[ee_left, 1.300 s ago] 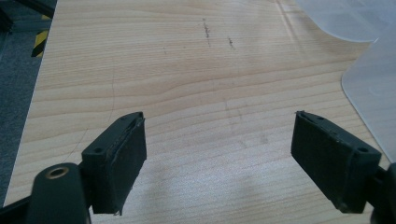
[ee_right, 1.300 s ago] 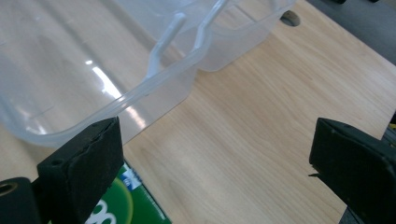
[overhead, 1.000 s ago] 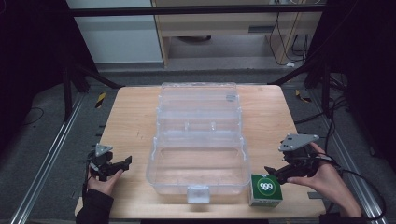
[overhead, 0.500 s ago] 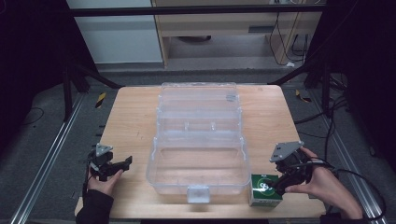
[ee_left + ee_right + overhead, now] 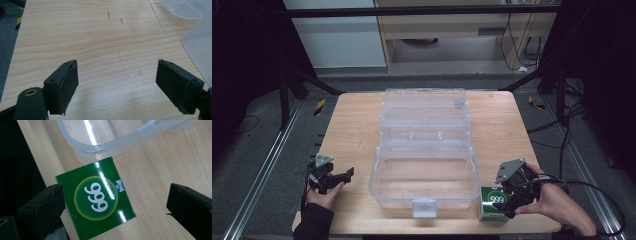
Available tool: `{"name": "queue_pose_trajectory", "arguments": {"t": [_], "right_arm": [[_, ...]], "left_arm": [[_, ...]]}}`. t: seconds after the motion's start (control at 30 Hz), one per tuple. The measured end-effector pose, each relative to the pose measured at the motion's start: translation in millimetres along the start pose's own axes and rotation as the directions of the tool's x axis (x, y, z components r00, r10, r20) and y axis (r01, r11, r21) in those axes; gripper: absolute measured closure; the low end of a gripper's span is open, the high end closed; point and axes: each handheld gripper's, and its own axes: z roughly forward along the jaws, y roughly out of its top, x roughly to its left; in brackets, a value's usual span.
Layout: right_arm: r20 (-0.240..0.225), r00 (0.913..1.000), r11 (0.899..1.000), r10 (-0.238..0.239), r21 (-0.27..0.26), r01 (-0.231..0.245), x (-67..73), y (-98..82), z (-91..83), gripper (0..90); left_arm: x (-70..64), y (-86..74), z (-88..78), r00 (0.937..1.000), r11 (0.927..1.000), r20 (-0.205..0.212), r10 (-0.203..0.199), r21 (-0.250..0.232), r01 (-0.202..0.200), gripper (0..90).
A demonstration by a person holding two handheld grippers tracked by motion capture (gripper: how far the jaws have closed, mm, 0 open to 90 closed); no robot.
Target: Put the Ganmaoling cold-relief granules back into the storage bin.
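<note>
Box (image 5: pixel 493 202), green with a white "999" on its top, sits at the near right corner of the table (image 5: pixel 352 125), just beside the front right corner of the clear case (image 5: pixel 424 167). We count one box, one case with its lid thrown back toward the far edge, and two grippers.

Our right gripper (image 5: pixel 512 197) is over the box and is plainly the nearer hand. In the right gripper view the jaws stand wide apart with nothing between them clenched: the box (image 5: pixel 95 198) lies toward the left jaw, which looks to be touching or just short of its edge, while the right jaw is well clear over bare wood. The box looks nearly square from above, turned a little askew to the jaw line, so we judge the gripper needs to shift across until both pads flank it before closing.

Our left gripper (image 5: pixel 332 177) rests near the near left corner, well apart from the case, jaws released over bare table (image 5: pixel 105 50).
</note>
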Motion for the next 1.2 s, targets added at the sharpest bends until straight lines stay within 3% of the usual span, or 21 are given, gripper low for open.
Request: {"name": "queue_pose_trajectory", "arguments": {"t": [0.57,1.2], "right_arm": [[-0.05,0.9935,0.99,-0.102,0.093,0.107,9.8,4.1,19.4,1.5],[-0.09,0.9889,0.987,-0.118,0.102,0.127,12.0,-4.3,36.8,1.5]], "left_arm": [[0.5,-0.2,0.1,1.0,1.0,0.0,0.001,0.002,-0.001,17.4],[0.3,-0.2,0.8,1.0,1.0,-0.002,0.005,0.006,-0.005,17.3]]}}
